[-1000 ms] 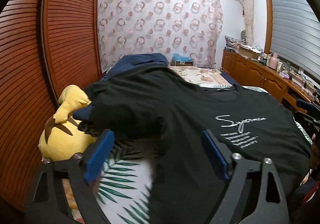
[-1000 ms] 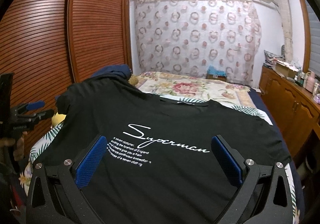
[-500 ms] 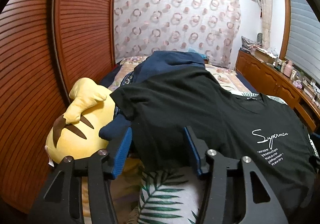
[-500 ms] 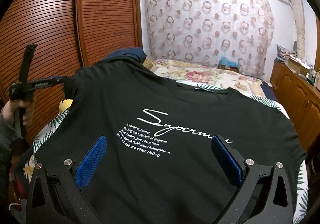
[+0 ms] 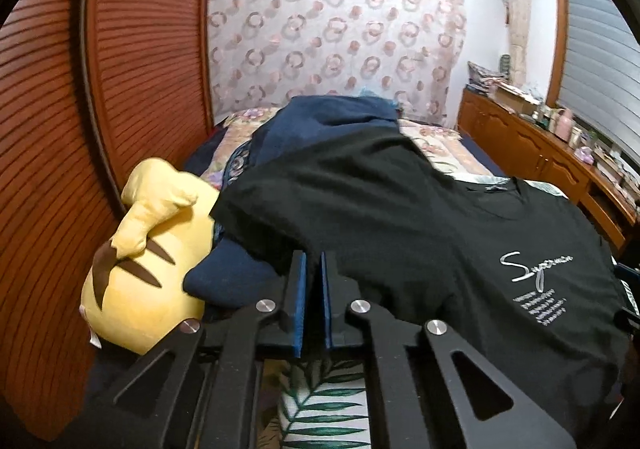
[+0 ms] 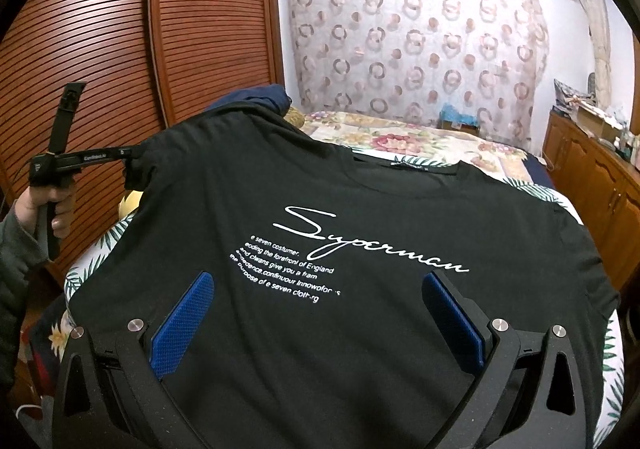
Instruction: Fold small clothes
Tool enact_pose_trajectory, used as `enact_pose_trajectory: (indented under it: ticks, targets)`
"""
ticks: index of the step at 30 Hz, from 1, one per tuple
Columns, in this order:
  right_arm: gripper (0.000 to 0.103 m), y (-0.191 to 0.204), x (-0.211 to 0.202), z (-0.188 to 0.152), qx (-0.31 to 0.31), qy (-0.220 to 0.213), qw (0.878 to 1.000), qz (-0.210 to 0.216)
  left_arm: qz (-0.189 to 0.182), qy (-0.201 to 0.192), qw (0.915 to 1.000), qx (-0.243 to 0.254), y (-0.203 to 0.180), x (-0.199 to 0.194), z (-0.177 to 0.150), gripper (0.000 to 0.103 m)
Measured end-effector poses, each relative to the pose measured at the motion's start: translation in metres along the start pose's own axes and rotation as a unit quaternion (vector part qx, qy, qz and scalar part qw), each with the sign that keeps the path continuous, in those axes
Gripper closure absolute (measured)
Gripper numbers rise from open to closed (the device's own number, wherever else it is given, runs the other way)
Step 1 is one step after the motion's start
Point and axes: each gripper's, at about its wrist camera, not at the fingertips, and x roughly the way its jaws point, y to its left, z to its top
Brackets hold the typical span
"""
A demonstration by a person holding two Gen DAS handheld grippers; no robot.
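Observation:
A black T-shirt (image 6: 360, 201) with white "Superman" script lies spread face up on the bed; it also shows in the left wrist view (image 5: 400, 217). My left gripper (image 5: 313, 265) is shut on the edge of the shirt's left sleeve; it shows in the right wrist view (image 6: 130, 161) pinching that sleeve, held by a hand. My right gripper (image 6: 316, 313) is open and empty, its blue pads (image 6: 182, 329) hovering above the shirt's lower middle.
A yellow plush toy (image 5: 148, 269) lies at the bed's left edge beside a dark blue garment (image 5: 320, 125). A slatted wooden wardrobe (image 6: 120, 49) stands on the left. A wooden cabinet (image 5: 560, 165) with clutter runs along the right. The leaf-print sheet (image 5: 320, 409) shows under the shirt.
My left gripper has moved left to the sleeve and closed from wide open onto its edge. My right gripper has stayed open and come lower and closer over the shirt.

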Motion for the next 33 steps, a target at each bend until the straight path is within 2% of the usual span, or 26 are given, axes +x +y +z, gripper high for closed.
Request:
enact_pose_trajectory:
  ticks: [2,8,16,23,29,31,33]
  targets:
    - [0.0,0.0,0.001,-0.001,0.003,0.0,1.0,0.0,0.0,-0.011,0.9999,0.007,-0.007,-0.007,0.004,0.096]
    - [0.0,-0.002,-0.002,-0.002,0.008,-0.004,1.0,-0.005,-0.041,-0.04,0.9979,0.03,-0.045,-0.022,0.027,0.096]
    - [0.0,-0.011,-0.014,-0.006,0.026,-0.018,0.999,-0.021,-0.097,-0.051,0.9911,0.076,-0.111,-0.021,0.053,0.096]
    - [0.0,-0.008,-0.023,-0.012,0.043,-0.025,0.998,-0.033,-0.14,-0.021,0.9827,0.12,-0.164,-0.001,0.054,0.096]
    - [0.0,0.0,-0.023,-0.015,0.052,-0.024,0.997,-0.042,-0.142,0.008,0.982,0.124,-0.182,0.013,0.04,0.095]
    - [0.0,0.003,-0.022,-0.017,0.055,-0.023,0.997,-0.045,-0.148,0.008,0.9814,0.123,-0.181,0.01,0.037,0.079]
    - [0.0,0.006,-0.021,-0.018,0.056,-0.021,0.997,-0.047,-0.156,-0.001,0.981,0.115,-0.178,0.003,0.035,0.058]
